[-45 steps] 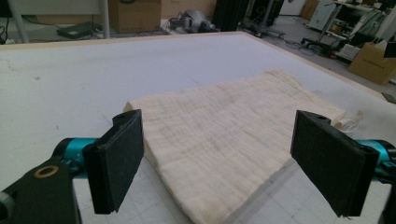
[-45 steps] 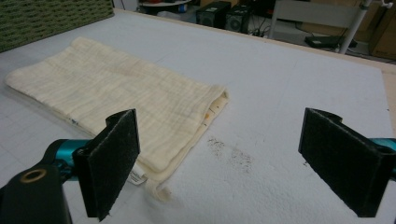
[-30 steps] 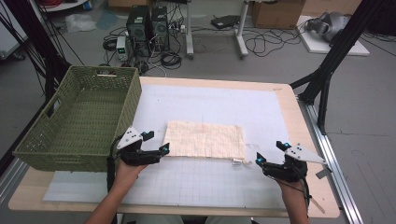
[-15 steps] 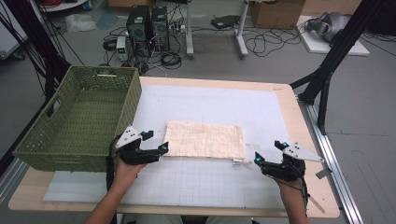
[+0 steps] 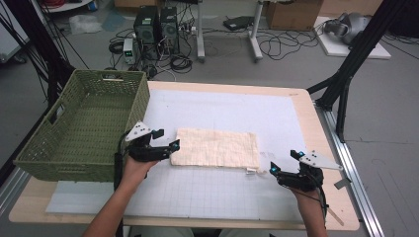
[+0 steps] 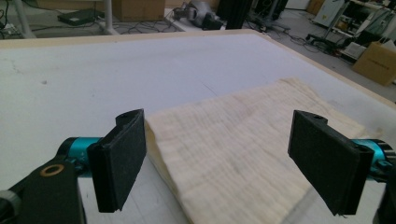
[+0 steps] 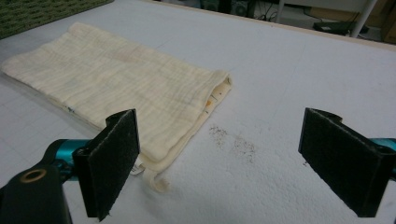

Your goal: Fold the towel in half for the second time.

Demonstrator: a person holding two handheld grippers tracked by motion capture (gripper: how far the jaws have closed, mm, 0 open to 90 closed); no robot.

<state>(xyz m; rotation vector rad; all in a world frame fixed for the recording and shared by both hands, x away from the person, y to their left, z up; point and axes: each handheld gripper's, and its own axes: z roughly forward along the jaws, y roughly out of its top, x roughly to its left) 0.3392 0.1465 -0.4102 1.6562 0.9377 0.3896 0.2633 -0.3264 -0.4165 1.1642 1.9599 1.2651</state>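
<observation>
Folded cream cloth (image 5: 215, 147) lies flat on the white gridded mat (image 5: 237, 106), roughly mid-table, long side running left-right. Left gripper (image 5: 170, 145) sits at the cloth's left short edge, jaws spread wide and clamping nothing; in the left gripper view the cloth (image 6: 243, 154) runs between the two black pads, its near-left corner just beside the left pad (image 6: 119, 165), the right pad (image 6: 327, 161) over the far side of the fabric. Cannot tell whether the pads touch the cloth. Right gripper (image 5: 273, 169) is just off the cloth's front-right corner, also released with a wide gap; in the right gripper view the cloth (image 7: 121, 86) lies ahead and to the left, its corner partly behind the left pad (image 7: 112, 161), a small tag or loop poking out at the hem (image 7: 156, 182), bare mat with some dark specks (image 7: 233, 142) between the pads. Green wicker basket (image 5: 54, 143) stands at the table's left edge, just left of the left hand (image 5: 136, 168). Right hand (image 5: 309, 197) comes in from the bottom edge, near the table's front-right corner. Wooden table border (image 5: 306, 103) shows around the mat.
</observation>
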